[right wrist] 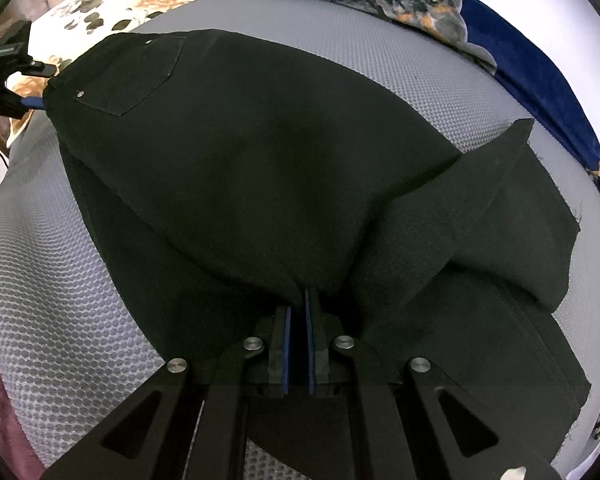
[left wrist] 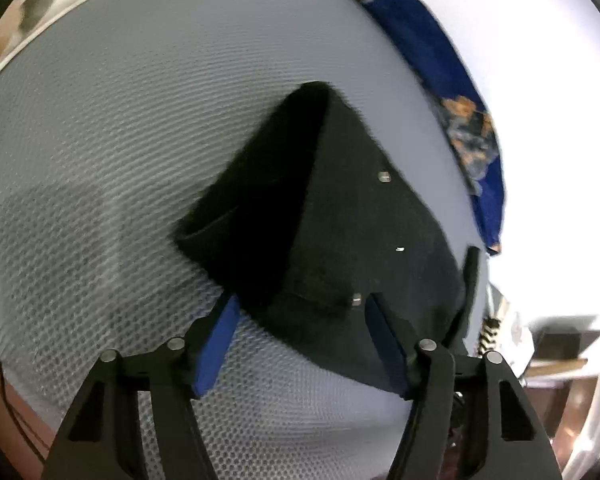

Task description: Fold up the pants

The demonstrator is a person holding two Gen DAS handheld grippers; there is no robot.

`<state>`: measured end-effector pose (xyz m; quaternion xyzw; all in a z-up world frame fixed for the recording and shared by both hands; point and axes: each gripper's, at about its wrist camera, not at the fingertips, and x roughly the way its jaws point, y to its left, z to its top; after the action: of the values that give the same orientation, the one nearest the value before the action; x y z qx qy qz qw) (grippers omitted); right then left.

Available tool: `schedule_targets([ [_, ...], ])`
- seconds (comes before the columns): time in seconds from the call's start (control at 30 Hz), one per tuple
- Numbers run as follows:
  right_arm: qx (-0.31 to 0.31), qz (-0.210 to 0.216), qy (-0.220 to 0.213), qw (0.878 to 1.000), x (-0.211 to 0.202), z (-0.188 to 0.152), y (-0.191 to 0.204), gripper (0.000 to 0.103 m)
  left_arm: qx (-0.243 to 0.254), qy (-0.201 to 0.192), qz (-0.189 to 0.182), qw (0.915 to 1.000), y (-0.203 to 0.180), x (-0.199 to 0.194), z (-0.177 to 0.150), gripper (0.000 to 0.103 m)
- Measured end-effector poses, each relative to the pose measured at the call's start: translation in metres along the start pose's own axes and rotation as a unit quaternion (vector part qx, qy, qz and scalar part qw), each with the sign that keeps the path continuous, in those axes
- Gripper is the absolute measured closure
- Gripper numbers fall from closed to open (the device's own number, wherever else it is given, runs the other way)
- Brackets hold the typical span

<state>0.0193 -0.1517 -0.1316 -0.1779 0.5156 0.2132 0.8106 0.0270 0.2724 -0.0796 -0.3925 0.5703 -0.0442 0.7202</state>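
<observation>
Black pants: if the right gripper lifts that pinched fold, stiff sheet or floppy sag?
Likely floppy: the black pants already drape in soft folds around the right gripper. Probably heavyish denim, judging by the riveted pocket. The textured mat may drag trailing fabric.

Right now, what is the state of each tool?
Left tool: open, jaws around the pants edge.
Right tool: shut on the pants.

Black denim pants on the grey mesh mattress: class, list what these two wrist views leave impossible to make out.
1. Right wrist view: the right tongs close on the black denim pants; their tips are buried in cloth.
2. Left wrist view: the waistband corner is motion-blurred, so it is unclear whether the open left tongs touch it.
3. Right wrist view: the lower pant leg is cut off by the tongs' body.
</observation>
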Motion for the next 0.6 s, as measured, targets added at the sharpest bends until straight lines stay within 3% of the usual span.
schedule_targets([
  [0.1,0.003,0.0,-0.003,1.0,-0.002,-0.003,0.003,0.098,-0.003,-0.008,-0.01,0.9999,0.005,0.0,-0.01,0.039],
  [0.17,0.004,-0.001,-0.006,1.0,-0.003,-0.004,0.003,0.098,0.002,-0.022,-0.015,0.9996,0.007,-0.002,-0.012,0.046],
  [0.2,0.005,0.001,-0.006,1.0,-0.002,-0.004,0.003,0.098,0.002,-0.027,-0.014,0.9995,0.01,-0.004,-0.013,0.059],
  [0.3,0.009,0.006,-0.005,1.0,-0.003,-0.003,0.001,0.098,-0.003,-0.042,-0.034,0.9985,0.003,-0.002,-0.001,0.085],
  [0.4,0.007,-0.002,-0.002,1.0,-0.005,-0.001,0.002,0.098,0.015,-0.052,-0.037,0.9978,-0.014,-0.014,0.013,0.088],
  [0.5,-0.005,-0.018,-0.005,1.0,-0.015,0.001,0.009,0.098,0.089,-0.078,-0.016,0.9928,-0.04,-0.032,0.024,0.088],
  [0.6,0.003,-0.017,-0.013,1.0,-0.03,0.0,0.015,0.098,0.135,-0.071,0.008,0.9883,-0.052,-0.035,0.029,0.088],
])
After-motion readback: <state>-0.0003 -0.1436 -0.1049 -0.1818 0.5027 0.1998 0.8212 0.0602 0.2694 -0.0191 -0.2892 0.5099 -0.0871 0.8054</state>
